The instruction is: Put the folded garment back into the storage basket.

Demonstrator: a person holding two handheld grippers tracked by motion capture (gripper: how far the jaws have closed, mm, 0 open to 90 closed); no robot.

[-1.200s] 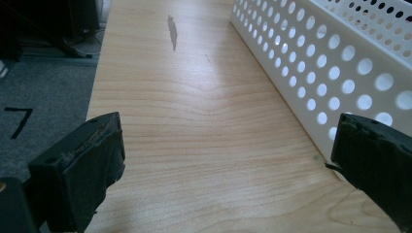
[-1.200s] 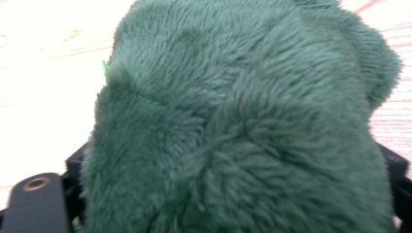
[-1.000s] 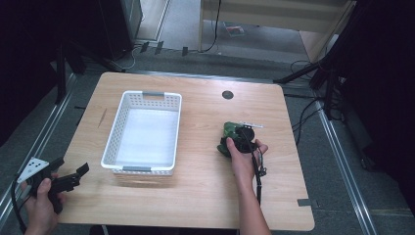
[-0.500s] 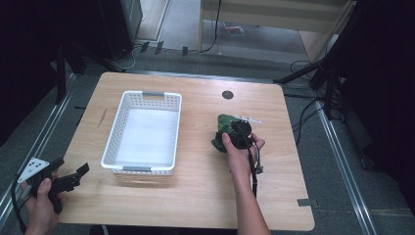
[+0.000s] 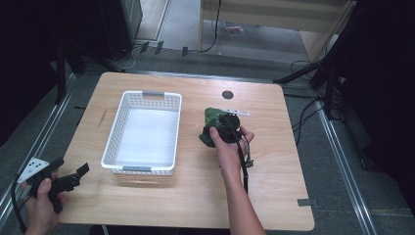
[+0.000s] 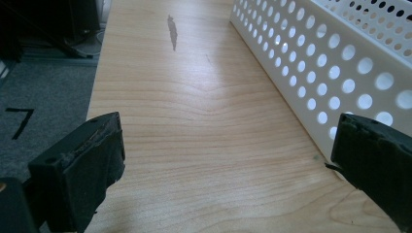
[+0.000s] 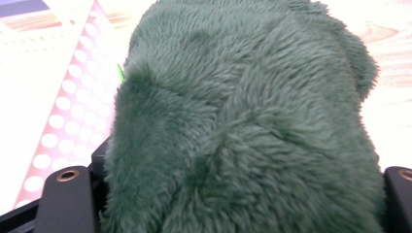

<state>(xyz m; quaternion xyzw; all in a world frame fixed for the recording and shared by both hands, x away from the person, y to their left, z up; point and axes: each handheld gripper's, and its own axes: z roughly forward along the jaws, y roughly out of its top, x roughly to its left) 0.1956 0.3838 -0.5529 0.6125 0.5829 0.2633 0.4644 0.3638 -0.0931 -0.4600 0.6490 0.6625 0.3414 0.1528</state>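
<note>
Green plush toy of shaggy, deep-pile fleece is off the wood now: a second ago it sat on the tabletop by your right hand, and since then you have carried it up and toward the basket, so it hangs just right of the basket's right wall. Your left hand has not shifted in that time.

Your rectangular light-wood table has a smooth grained top with rounded corners and a small dark round hole near its far edge. Broad bare wood lies right of the toy and along the near edge, so you have room there.

Your white plastic basket is a long rectangle with walls punched in rows of round holes, grey grips at both short ends and a plain empty floor. Its long left wall runs close past your left gripper's right jaw in the left gripper view.

Your right gripper is clenched on the toy, whose fur bulges up between the black jaws in the right gripper view and hides the pads.

Your left gripper rests at the table's near left corner, released, its worn black pads standing wide apart over bare wood with nothing between them, table edge and grey floor just to its left.
</note>
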